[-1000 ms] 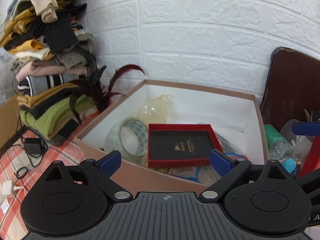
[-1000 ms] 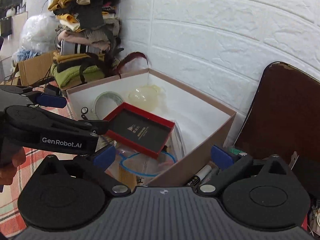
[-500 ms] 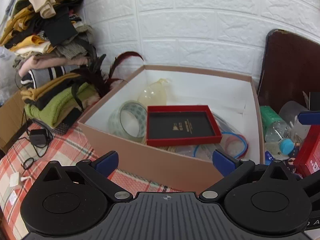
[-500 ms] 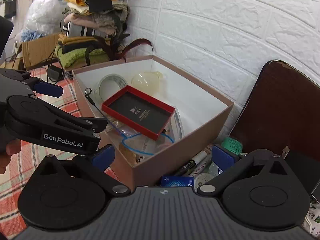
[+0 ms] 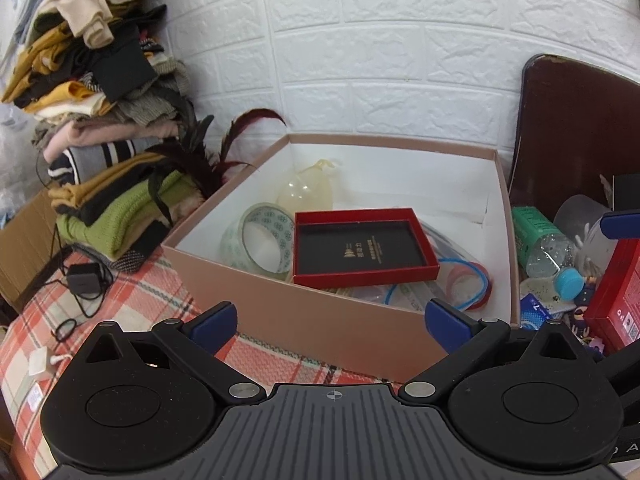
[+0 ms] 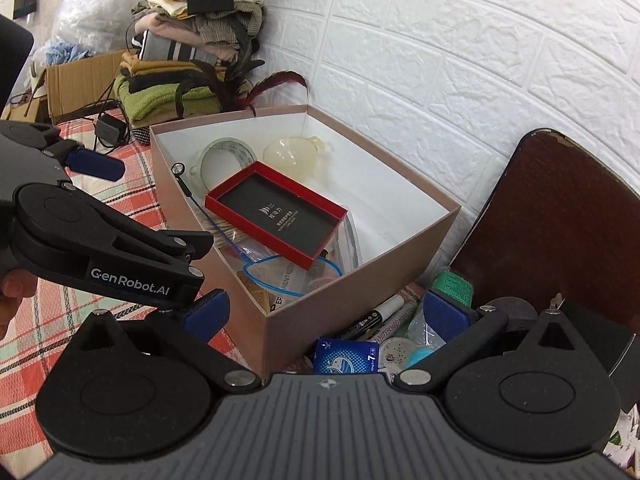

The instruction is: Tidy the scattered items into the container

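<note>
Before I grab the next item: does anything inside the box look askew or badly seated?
Yes. The red tray lies tilted across the box, propped on the tape roll and a clear bag rather than flat. Nothing looks spilled or damaged.

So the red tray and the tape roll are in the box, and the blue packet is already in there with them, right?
Not quite. The red tray and the tape roll are in the box, but the blue packet is not: it lies outside, on the table by the box's near corner, beside the markers. The right wrist view shows this.
</note>
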A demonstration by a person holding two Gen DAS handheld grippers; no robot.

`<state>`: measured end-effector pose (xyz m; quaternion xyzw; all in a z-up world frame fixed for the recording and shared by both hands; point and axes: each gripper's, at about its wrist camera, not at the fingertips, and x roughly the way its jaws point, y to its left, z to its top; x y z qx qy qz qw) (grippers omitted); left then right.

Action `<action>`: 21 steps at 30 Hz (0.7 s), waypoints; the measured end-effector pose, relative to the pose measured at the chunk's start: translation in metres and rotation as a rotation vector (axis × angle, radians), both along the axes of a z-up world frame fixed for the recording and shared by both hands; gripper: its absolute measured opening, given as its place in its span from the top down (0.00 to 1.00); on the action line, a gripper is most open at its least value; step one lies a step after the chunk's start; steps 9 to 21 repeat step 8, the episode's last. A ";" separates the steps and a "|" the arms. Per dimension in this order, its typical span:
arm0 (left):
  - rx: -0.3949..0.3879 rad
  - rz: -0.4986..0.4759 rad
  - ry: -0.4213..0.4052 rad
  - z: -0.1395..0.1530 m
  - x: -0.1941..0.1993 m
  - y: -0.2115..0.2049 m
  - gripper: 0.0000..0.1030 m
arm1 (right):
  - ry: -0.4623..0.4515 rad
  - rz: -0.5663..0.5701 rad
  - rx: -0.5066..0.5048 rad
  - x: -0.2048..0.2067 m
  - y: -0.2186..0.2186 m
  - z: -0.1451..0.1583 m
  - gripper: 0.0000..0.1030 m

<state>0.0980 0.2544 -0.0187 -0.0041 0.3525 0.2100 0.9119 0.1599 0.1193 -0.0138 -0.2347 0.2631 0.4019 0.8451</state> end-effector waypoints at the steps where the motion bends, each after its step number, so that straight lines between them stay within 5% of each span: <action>1: 0.001 -0.001 -0.001 0.001 0.000 0.000 0.00 | -0.002 0.000 0.000 -0.001 0.000 0.000 0.01; 21: 0.006 0.001 -0.013 0.004 -0.003 -0.001 0.00 | -0.013 -0.002 0.000 -0.005 -0.001 0.003 0.01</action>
